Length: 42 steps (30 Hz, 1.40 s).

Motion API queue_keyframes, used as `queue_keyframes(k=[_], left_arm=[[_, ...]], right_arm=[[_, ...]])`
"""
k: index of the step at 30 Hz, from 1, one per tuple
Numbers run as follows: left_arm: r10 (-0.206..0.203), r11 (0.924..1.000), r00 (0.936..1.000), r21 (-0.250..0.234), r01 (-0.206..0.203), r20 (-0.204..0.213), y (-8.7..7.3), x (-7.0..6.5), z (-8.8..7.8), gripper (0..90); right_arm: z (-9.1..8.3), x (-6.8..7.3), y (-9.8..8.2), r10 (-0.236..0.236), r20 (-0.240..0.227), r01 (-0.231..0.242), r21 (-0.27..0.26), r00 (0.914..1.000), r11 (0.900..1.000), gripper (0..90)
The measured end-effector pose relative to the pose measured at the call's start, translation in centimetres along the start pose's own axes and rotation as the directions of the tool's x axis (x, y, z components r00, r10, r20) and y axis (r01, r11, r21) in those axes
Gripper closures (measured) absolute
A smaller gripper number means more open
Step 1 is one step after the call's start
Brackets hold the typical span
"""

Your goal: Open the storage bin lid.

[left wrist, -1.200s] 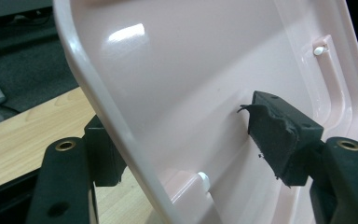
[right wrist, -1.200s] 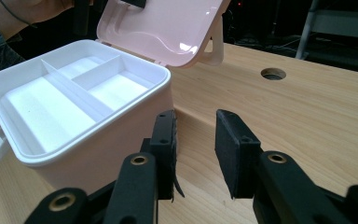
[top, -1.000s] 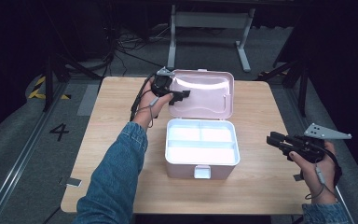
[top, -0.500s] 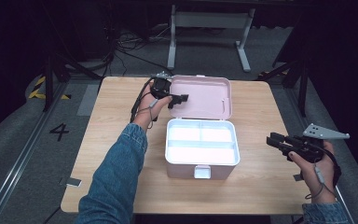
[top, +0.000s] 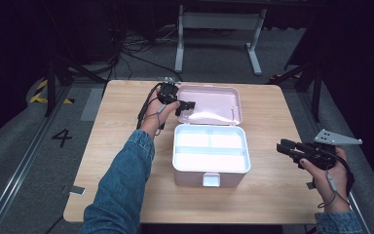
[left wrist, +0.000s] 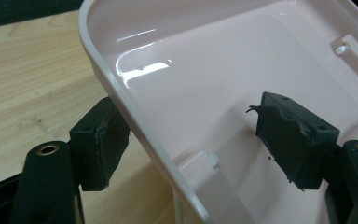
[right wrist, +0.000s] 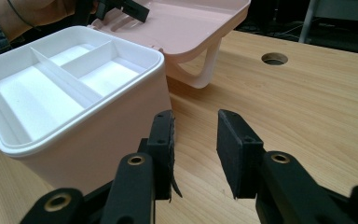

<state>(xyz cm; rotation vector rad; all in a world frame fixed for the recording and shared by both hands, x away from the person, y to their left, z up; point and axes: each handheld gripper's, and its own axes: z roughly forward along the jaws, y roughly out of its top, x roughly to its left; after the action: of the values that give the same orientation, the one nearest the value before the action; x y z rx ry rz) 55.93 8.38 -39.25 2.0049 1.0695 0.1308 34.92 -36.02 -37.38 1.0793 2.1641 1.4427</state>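
**A:** how are the cams set up here?

**B:** high view hangs above the person's side, looking forward and down at the whole table [top: 126,122]. The left gripper view sits super close, staring into the pink lid [left wrist: 223,79] over its rim. The right gripper view rides low near the tabletop, facing the white tray [right wrist: 65,79].

**A:** any overlap?

**B:** all three catch that lid.
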Motion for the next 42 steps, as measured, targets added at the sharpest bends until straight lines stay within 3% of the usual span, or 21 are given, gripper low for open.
queue_keyframes(k=[4, 9, 15, 17, 27, 28, 37, 42], left_arm=[[-0.02, 0.9988, 0.9991, 0.045, 0.022, -0.037, 0.0, -0.1, 0.0, 26.1], [-0.022, 0.998, 0.9979, 0.058, 0.026, -0.062, -0.1, -0.1, -0.1, 26.0], [-0.013, 0.9995, 0.9969, 0.027, 0.015, -0.078, 0.0, -0.5, -1.1, 26.6], [-0.002, 0.9998, 0.9971, 0.021, 0.004, -0.077, 0.0, -0.5, -1.3, 26.7], [0.09, 0.9944, 0.9948, -0.05, -0.093, -0.047, 0.2, -3.6, -5.0, 26.7], [0.11, 0.9919, 0.9931, -0.058, -0.113, -0.041, 0.1, -4.4, -6.1, 26.7], [0.177, 0.9809, 0.9839, -0.077, -0.179, -0.026, -0.7, -7.0, -10.0, 26.0], [0.217, 0.9717, 0.9751, -0.086, -0.22, -0.047, -1.8, -7.9, -12.4, 25.7]], right_arm=[[0.1, 0.0, 0.0, 0.002, -0.002, -0.002, 0.003, 1.0, 1.0, 66.9], [0.1, 0.1, 0.0, 0.008, -0.01, -0.008, 0.007, 0.9999, 1.0, 65.8], [0.4, 0.0, 0.2, 0.021, -0.013, -0.021, 0.005, 0.9997, 1.0, 64.4], [0.4, 0.0, 0.2, 0.026, -0.016, -0.025, 0.005, 0.9995, 1.0, 64.2], [1.5, -0.3, 0.9, 0.028, -0.035, -0.028, 0.004, 0.999, 1.0, 62.2], [1.9, -0.3, 1.1, 0.023, -0.046, -0.022, 0.005, 0.9987, 1.0, 61.9], [3.2, -0.2, 1.7, 0.009, -0.07, -0.008, 0.017, 0.9975, 1.0, 61.5], [3.9, -0.2, 2.3, 0.005, -0.087, -0.004, 0.019, 0.9962, 1.0, 60.7]])
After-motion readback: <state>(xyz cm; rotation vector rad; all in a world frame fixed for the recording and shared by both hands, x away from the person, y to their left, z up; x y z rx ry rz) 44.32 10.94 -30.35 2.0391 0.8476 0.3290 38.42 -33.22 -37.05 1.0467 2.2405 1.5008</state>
